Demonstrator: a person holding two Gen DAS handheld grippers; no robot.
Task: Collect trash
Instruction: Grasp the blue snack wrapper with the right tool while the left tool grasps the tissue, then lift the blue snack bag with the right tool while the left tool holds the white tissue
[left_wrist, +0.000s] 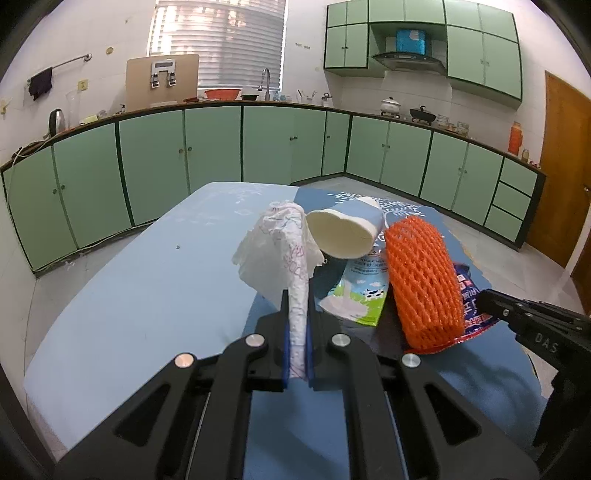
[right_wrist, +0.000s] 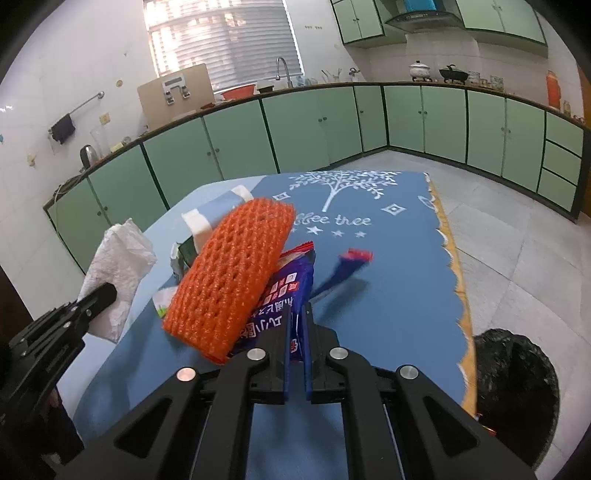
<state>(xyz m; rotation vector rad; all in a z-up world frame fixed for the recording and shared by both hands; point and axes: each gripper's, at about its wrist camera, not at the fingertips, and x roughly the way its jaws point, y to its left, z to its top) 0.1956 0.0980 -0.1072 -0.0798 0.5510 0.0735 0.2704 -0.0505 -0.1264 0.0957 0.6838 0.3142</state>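
Left wrist view: the left gripper (left_wrist: 298, 325) reaches forward, level over the light blue cloth on the counter (left_wrist: 140, 295), its jaws closed narrow on a twisted white tissue (left_wrist: 284, 251). The tissue stands up out of the jaws, printed with faint pink marks, its loose end flaring to the left. Just beyond it lies a squashed paper cup (left_wrist: 343, 232), its mouth facing the camera, resting on a flattened milk carton (left_wrist: 360, 295); the carton shows a cow drawing and the words "WHOLE MILK". To the right an orange foam net (left_wrist: 424, 280) lies across a blue and red snack wrapper (left_wrist: 474, 306) with Chinese characters too cut off to read. The right gripper (left_wrist: 495, 302) enters from the right edge, its body stamped "DAS".

Right wrist view: the right gripper (right_wrist: 298, 332) angles in low over the dark blue cloth, jaws pinched on the snack wrapper (right_wrist: 284, 302), whose white characters appear upside down. The foam net (right_wrist: 229, 280) rests against the wrapper, touching it. A blurred red and blue scrap (right_wrist: 347, 266) hangs above the cloth, which reads "Coffee tree" beneath a white tree. The left gripper (right_wrist: 103, 295) shows at the left with the tissue (right_wrist: 118, 269). A black bin bag (right_wrist: 517, 376) sits on the floor beside the counter's right edge.
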